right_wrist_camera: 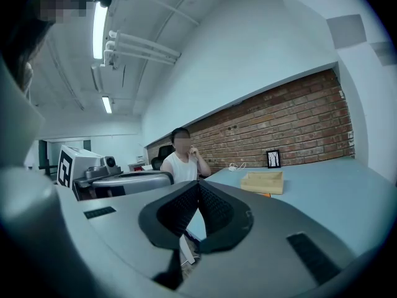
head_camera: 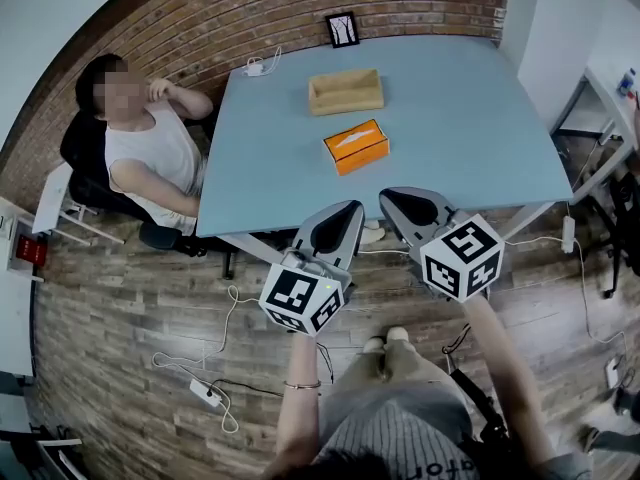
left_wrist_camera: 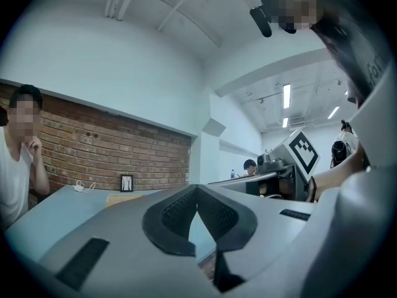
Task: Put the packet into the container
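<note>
An orange packet lies flat near the middle of the light blue table. Behind it sits a shallow tan wooden container, seen too in the right gripper view as the container, with an orange sliver of the packet below it. My left gripper and right gripper hover side by side just off the table's near edge, short of the packet. Both are shut with nothing between the tips, as the left gripper and right gripper views show.
A small black picture frame stands at the table's far edge, by a white charger with its cable. A person in a white top sits at the table's left side. A power strip and cables lie on the wooden floor.
</note>
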Demonstrator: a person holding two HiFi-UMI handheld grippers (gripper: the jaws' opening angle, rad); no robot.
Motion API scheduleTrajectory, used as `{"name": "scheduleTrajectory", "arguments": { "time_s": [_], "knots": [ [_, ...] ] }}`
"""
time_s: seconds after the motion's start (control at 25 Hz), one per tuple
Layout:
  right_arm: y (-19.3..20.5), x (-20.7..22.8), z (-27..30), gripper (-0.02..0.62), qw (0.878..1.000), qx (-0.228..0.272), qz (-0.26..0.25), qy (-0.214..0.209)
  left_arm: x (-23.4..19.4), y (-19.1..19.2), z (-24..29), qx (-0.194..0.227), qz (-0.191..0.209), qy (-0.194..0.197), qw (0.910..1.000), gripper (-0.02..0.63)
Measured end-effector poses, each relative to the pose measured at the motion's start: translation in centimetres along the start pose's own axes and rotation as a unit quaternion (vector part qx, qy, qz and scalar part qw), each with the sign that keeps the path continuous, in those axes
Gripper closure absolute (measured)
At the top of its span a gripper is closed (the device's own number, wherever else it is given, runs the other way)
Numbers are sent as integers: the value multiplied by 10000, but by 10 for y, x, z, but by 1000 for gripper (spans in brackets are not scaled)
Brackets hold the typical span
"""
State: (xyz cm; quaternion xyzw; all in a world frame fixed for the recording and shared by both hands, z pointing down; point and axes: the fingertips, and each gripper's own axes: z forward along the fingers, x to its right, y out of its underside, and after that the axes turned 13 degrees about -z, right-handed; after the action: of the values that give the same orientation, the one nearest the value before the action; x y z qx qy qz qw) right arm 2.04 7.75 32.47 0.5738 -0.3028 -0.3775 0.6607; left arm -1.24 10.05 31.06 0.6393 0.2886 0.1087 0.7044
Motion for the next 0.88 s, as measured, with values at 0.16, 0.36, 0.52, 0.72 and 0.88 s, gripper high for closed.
{"name": "scheduleTrajectory", "arguments": {
  "time_s": [0.16,0.36,0.52,0.72,0.88],
  "knots": [
    [-1,2,1,583,9998,70,80,-168,-3,0,3,20,0,-101,9999,598],
    [2,13,5,583,9996,66,91,-264,-10,2,11,63,5,-245,9997,598],
    [5,23,10,583,9993,47,161,-342,-14,5,17,63,-1,-355,9994,598],
    [5,31,16,583,9986,-5,221,-472,-19,6,20,35,-18,-518,9987,598],
    [4,35,23,583,9976,-39,321,-607,-27,5,23,-1,-34,-609,9981,598]
  ]
}}
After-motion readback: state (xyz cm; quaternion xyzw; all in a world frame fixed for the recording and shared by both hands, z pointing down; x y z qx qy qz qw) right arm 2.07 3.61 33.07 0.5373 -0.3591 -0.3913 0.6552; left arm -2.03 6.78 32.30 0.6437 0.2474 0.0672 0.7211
